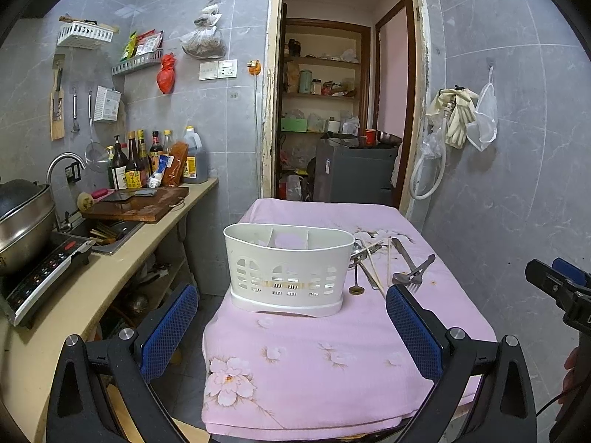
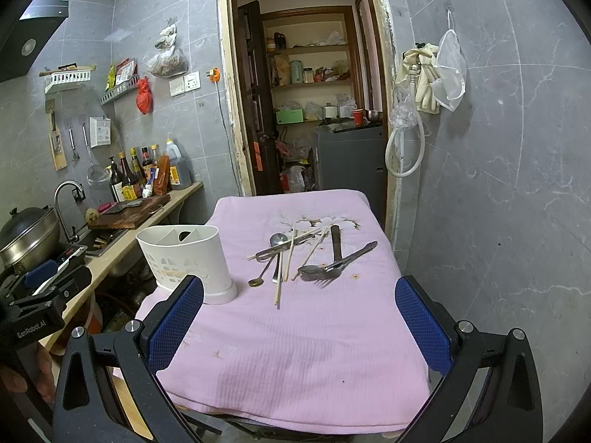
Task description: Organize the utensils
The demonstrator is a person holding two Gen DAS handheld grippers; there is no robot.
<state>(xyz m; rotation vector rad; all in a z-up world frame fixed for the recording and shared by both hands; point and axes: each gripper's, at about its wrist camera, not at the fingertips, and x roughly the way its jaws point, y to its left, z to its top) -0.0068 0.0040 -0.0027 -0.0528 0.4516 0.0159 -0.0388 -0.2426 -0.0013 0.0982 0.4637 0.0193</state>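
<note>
The left gripper (image 1: 291, 326) hangs above the near edge of a small table, its blue-padded jaws spread wide with nothing between them; the right gripper (image 2: 299, 317) is held beside it in the same state, jaws apart and empty, over the pink flowered cloth (image 2: 295, 350) that covers the table. A hand (image 2: 22, 376) grips the left tool's handle at the lower left of the right wrist view.

Ahead of the left gripper stands a white slotted utensil caddy (image 1: 288, 265), upright on the left part of the cloth, its divided compartments showing no cutlery from these angles. Just to its right lies a loose heap of utensils: pale wooden chopsticks (image 2: 279, 277) crossing a metal ladle-shaped spoon (image 2: 277, 240), a slim brass-tipped spoon (image 2: 258, 277), a fork (image 2: 325, 278) resting against another spoon (image 2: 310, 271), and a dark-handled knife (image 2: 335, 243). The pile sits near the middle of the table, apart from both grippers.

To the left runs a kitchen counter (image 1: 147, 243) with a wooden cutting board (image 1: 136, 206), sauce bottles (image 1: 133, 162), a sink tap (image 1: 62, 162) and a steel pot (image 1: 22, 221) on an induction hob. Behind the table an open doorway (image 1: 332, 92) shows pantry shelves
</note>
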